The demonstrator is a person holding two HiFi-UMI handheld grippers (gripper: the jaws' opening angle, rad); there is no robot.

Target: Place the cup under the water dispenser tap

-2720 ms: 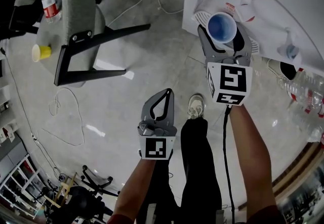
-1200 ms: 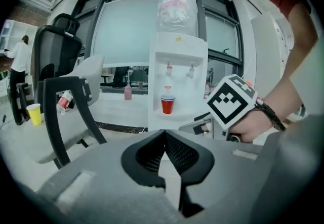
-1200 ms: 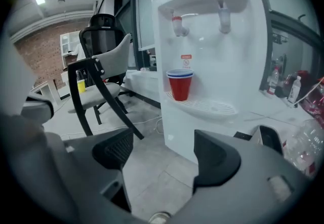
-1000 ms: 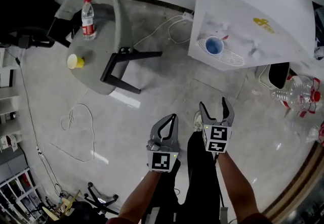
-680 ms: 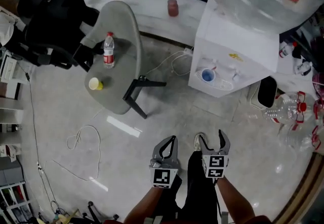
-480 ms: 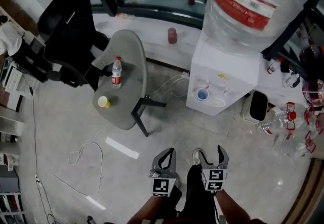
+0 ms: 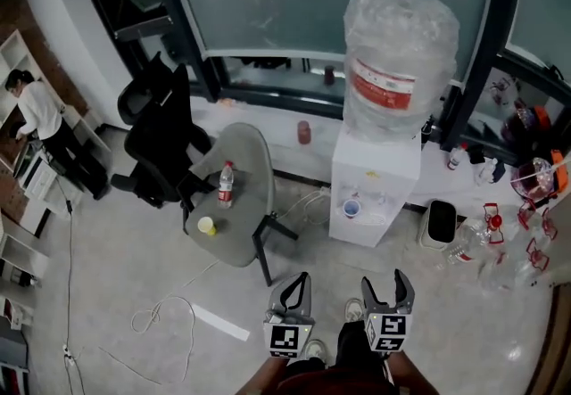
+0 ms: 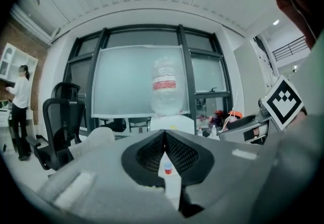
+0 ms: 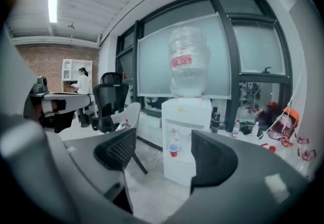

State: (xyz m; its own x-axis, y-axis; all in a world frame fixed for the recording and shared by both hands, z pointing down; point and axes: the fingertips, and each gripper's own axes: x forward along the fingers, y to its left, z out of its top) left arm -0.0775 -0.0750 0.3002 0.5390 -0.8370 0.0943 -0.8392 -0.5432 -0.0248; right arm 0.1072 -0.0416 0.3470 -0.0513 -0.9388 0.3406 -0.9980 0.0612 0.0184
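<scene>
You have pulled both grippers back and up since the earlier frames. Back then the right gripper [image 7: 387, 282] had the cup [image 7: 351, 208] in its jaws right at the water dispenser [image 7: 375, 179]; now the whole dispenser stands well apart from you.

The cup sits upright, mouth up, on the dispenser's drip tray below the tap [image 9: 173, 131], so the placing looks done.

From your grippers the cup lies straight ahead across open floor. It falls between the two lines of reach, a little nearer the right gripper, whose view frames it between its jaws.

The right gripper is spread wide with nothing between its jaws, though they have just been closing a little. The left gripper [image 7: 298, 277] has its jaws pressed together, empty.

If the cup needs any correction, the right gripper is the better placed.
</scene>
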